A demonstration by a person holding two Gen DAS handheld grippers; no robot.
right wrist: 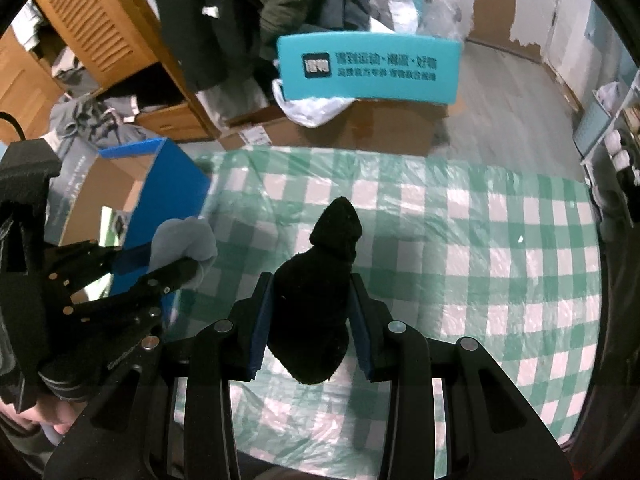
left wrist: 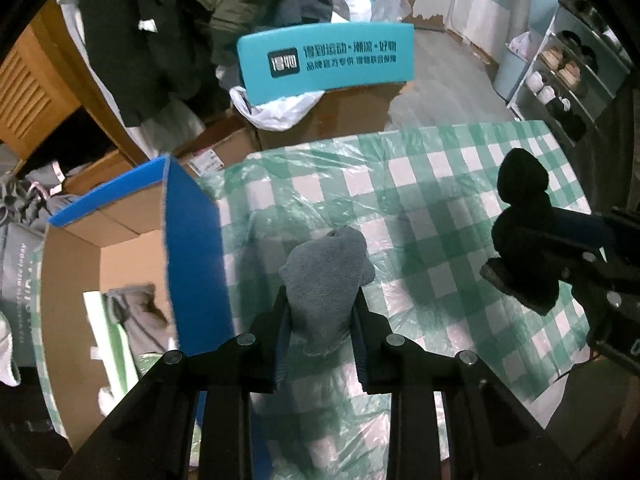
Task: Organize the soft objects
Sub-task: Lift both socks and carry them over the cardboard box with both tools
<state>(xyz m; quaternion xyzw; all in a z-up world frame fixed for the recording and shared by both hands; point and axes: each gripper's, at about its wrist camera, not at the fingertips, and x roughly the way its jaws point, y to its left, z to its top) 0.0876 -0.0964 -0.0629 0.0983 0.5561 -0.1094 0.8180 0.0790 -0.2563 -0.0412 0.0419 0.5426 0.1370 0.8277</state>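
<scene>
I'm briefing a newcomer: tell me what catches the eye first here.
Two tools, each clamped on a rolled sock above the green-checked cloth: the left tool grips a grey sock, the right tool a black sock. Left of the cloth stands an open blue box.

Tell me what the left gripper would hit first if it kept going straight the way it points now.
Probably the green checked tablecloth: the left gripper, shut on the grey sock, points steeply down at bare cloth. The blue box sits off to the side; depth is uncertain.
</scene>
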